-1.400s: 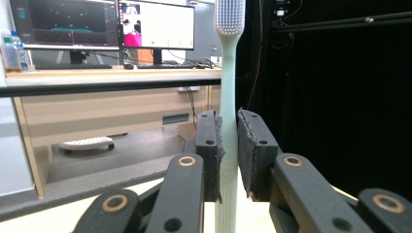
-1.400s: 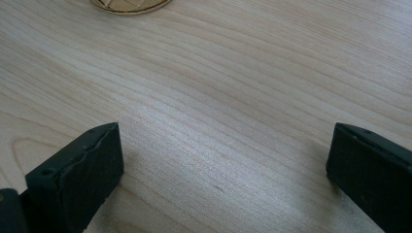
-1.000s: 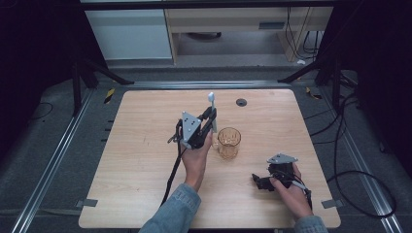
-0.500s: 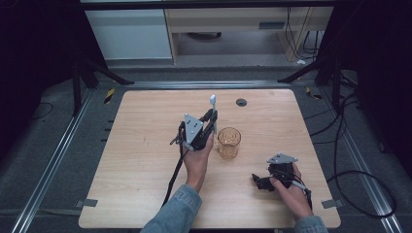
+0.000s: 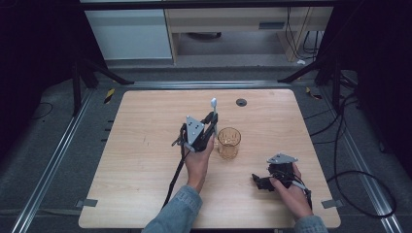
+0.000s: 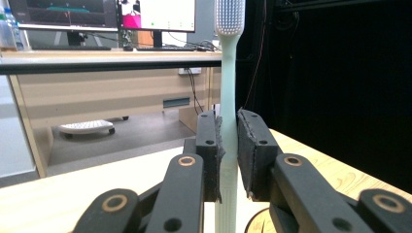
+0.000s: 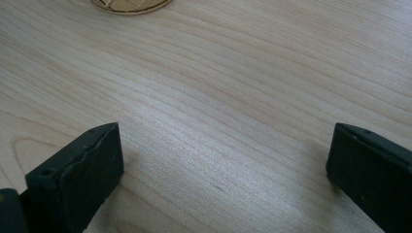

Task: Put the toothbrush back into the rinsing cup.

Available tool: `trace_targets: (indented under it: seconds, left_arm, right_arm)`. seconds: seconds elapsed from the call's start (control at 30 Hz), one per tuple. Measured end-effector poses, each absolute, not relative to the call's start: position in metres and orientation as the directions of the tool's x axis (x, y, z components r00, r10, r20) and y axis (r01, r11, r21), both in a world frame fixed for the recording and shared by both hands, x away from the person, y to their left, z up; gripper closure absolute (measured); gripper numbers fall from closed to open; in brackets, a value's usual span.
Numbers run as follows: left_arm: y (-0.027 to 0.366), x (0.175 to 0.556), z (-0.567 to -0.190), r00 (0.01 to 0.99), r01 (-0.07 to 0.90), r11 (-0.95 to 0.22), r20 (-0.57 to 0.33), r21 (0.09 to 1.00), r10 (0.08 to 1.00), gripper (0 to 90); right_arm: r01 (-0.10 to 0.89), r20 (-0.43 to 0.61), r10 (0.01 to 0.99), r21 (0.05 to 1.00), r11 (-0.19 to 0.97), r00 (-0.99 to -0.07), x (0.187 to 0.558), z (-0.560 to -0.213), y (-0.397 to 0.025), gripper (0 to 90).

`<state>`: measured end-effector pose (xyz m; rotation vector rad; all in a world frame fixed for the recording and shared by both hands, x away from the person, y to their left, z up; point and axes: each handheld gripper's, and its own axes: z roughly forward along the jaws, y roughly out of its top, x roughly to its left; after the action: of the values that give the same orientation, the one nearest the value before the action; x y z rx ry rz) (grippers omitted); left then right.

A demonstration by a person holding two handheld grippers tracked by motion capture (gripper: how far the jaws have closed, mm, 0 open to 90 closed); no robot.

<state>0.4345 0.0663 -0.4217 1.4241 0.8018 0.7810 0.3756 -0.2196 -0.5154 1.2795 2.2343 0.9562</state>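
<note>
The left gripper (image 5: pixel 212 121) pinches a pale toothbrush (image 5: pixel 213 104) upright, bristle head at twelve o'clock, its long axis near vertical. The amber cup (image 5: pixel 229 141) stands just beside it at about four o'clock, nearer this hand. The right gripper (image 5: pixel 256 180) rests spread wide on the table (image 5: pixel 136 160).

In the left gripper view the toothbrush (image 6: pixel 227 87) loses the top of its bristle head to the upper edge, and its handle end is cut off at the bottom. In the right gripper view the amber cup (image 7: pixel 130 5) shows just a sliver of base, cut by the top edge.
</note>
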Motion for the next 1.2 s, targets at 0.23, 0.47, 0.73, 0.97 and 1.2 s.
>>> trace_targets:
  seconds: [0.23,0.47,0.73,0.97,1.2]
  left_arm:
    - [0.064,0.436,-0.432,0.530,0.034,-0.003,-0.016,0.999,0.848,79.0]
    - [0.065,0.437,-0.437,0.529,0.045,-0.010,-0.015,0.999,0.848,79.0]
    - [0.065,0.437,-0.442,0.540,0.054,-0.015,-0.016,0.998,0.841,78.9]
    - [0.066,0.437,-0.449,0.539,0.065,-0.024,-0.015,0.998,0.842,78.9]
    - [0.068,0.438,-0.456,0.542,0.078,-0.023,-0.023,0.997,0.840,78.9]
  right_arm:
    - [0.595,-0.003,0.863,0.723,0.351,-0.506,0.376,-0.515,-0.220,0.4]
    - [0.594,-0.002,0.862,0.724,0.351,-0.507,0.376,-0.515,-0.220,0.4]
    - [0.595,0.000,0.863,0.724,0.349,-0.505,0.376,-0.515,-0.220,0.4]
    - [0.595,-0.001,0.863,0.724,0.349,-0.505,0.376,-0.515,-0.220,0.3]
    - [0.594,-0.002,0.862,0.724,0.351,-0.507,0.376,-0.515,-0.220,0.4]
